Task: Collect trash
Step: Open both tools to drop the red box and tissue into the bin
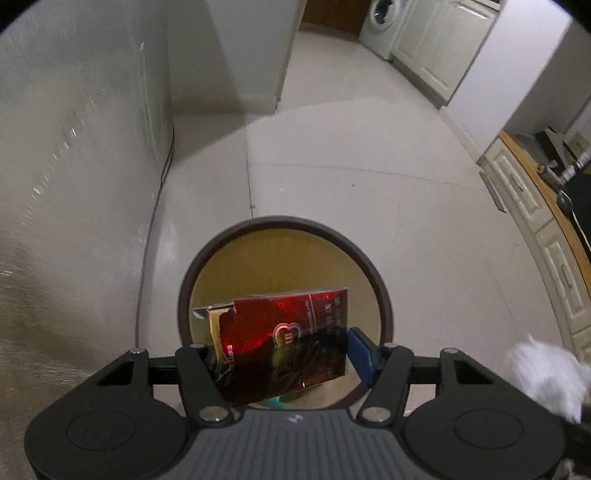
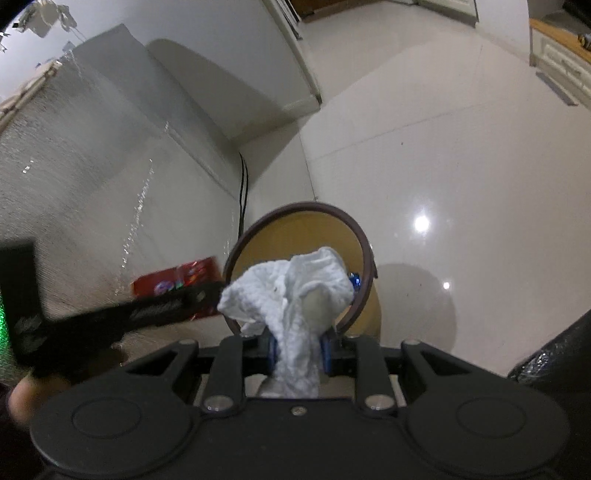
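Red foil carton, torn open at its gold-lined left end, clamped crosswise in the jaws of the left gripper, one blue pad pressed to its right edge; carton hangs directly above the mouth of the waste bin. Bin: round, dark brown rim, tan inner wall, standing on the pale glossy tiled floor; something teal shows at its bottom, too hidden to name. White crumpled tissue, pinched at its twisted tail in the near-closed jaws of the right gripper, its bunched head spread over the near side of the bin's mouth. In the right wrist view the carton and left gripper appear blurred just left of the bin. Black cable runs down the wall behind the bin. Washing machine and cream cabinets stand well beyond the bin, across the floor.
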